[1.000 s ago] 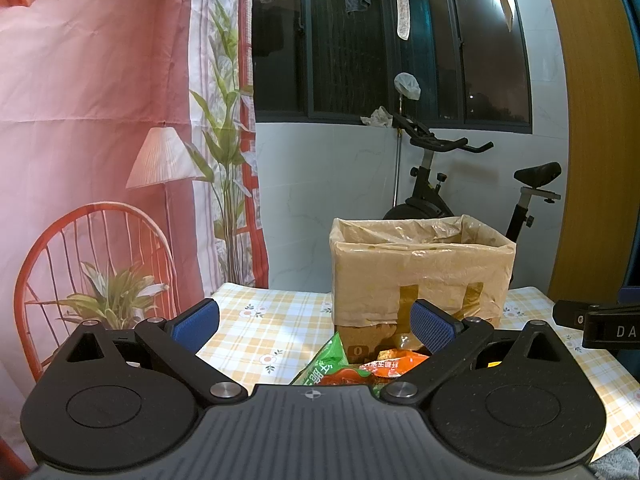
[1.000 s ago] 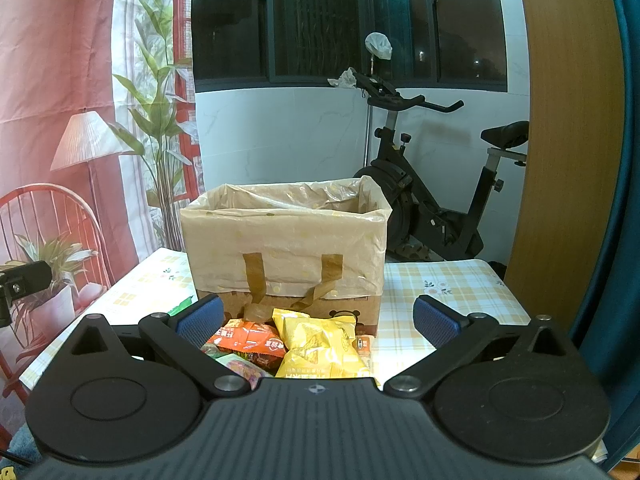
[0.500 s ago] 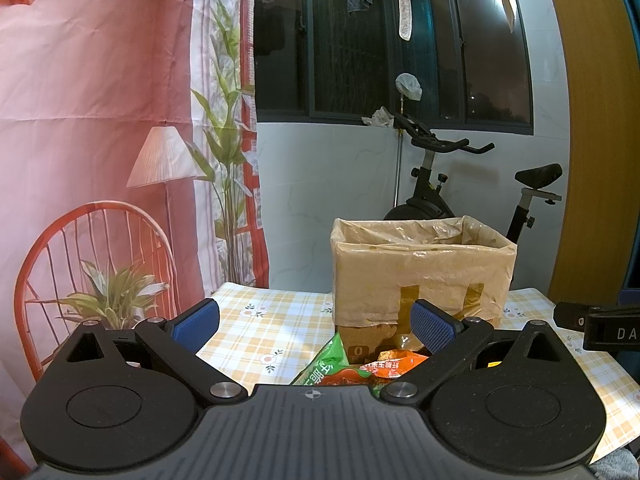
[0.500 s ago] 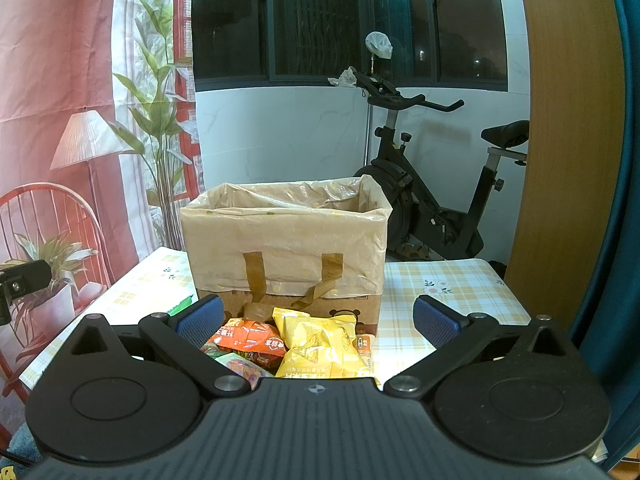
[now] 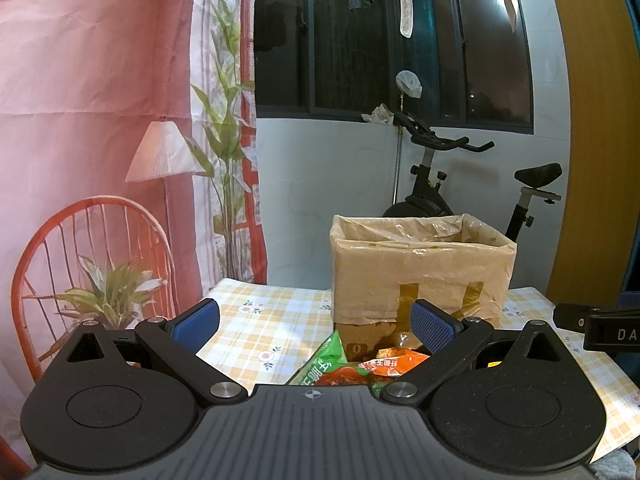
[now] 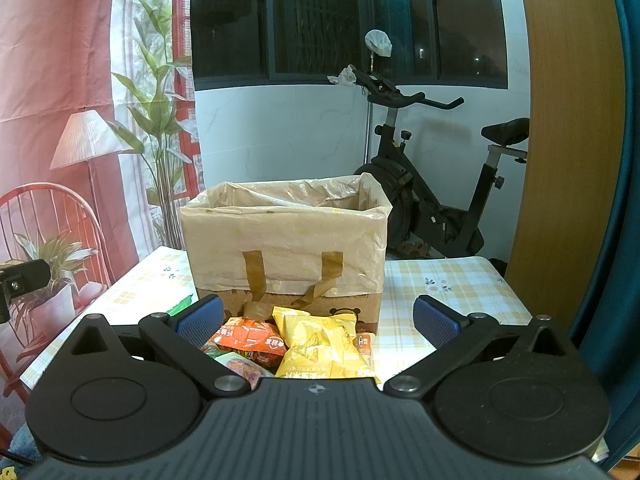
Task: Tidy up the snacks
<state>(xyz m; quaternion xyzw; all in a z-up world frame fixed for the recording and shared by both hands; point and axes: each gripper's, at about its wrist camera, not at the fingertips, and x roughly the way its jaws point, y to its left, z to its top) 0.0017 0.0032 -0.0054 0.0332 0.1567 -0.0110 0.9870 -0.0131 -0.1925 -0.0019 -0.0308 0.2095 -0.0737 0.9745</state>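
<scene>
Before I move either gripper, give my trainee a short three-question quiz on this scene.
1. True or false: the left gripper is shut on a snack.
2. The yellow bag lies where? A) inside the box B) on the table in front of the box C) behind the box
3. Fill in: the box is lined with a plastic ____.

Key: 1 false, both the left and the right gripper are open and hold nothing; 2 B; 3 bag.
</scene>
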